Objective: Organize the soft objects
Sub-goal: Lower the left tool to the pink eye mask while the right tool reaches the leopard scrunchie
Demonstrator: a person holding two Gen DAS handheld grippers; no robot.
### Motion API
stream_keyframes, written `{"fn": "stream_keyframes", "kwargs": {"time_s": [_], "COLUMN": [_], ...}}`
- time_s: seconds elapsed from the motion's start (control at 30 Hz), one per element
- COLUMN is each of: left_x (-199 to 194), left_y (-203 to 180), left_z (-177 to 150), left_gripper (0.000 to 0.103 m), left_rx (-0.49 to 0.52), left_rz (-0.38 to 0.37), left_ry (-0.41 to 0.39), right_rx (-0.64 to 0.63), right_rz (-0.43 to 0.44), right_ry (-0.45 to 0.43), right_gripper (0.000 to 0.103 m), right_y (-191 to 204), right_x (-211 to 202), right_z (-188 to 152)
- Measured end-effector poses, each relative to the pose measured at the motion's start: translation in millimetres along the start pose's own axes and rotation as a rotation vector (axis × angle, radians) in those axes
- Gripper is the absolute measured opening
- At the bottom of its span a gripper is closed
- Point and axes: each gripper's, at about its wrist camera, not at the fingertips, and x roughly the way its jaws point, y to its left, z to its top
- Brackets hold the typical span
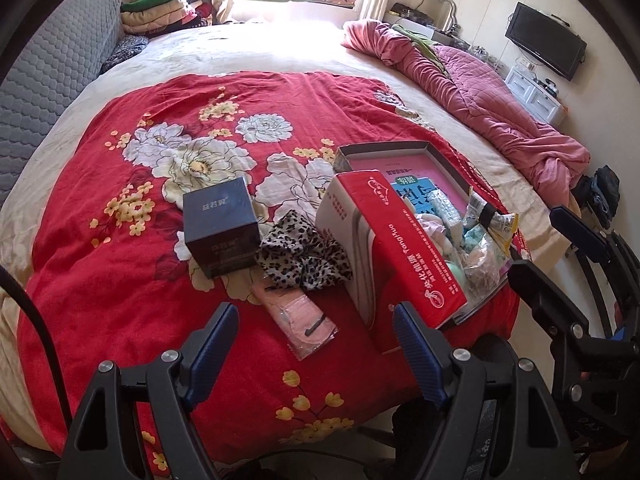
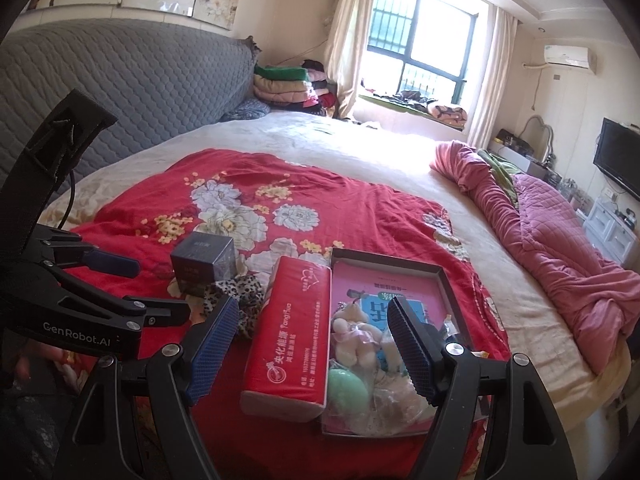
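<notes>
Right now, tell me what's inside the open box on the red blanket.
The open box holds a plush toy, a green ball, plastic-wrapped packets and a pink booklet underneath. The booklet's lower part is covered.

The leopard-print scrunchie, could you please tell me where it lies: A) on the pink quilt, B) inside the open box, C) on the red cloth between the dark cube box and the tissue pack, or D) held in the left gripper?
C: the scrunchie lies on the red cloth, with the cube box on one side and the tissue pack on the other.

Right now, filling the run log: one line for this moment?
left gripper: open, empty | right gripper: open, empty | tissue pack: beside tray | scrunchie: outside
</notes>
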Motion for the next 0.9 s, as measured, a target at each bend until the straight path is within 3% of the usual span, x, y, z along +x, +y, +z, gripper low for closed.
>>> {"fn": "stream_keyframes", "kwargs": {"time_s": [0.33,0.9], "left_x": [25.7,89.6], "left_y": [24.7,28.1], "left_z": [-20.6,-23.7], "left_gripper": [0.079,0.079], "left_rx": [-0.057,-0.139], "left_rz": [0.015,0.008], "left_ry": [0.072,0.194], "right_rx": [-0.002,-0.034], "right_rz": [0.045,0.039], "right_ry": [0.082,0.105], "right_gripper": [0.078,0.078], "right_y": [15.2,18.8], "right_x": [14.6,27.5], "right_z": [-19.4,-27.5]}}
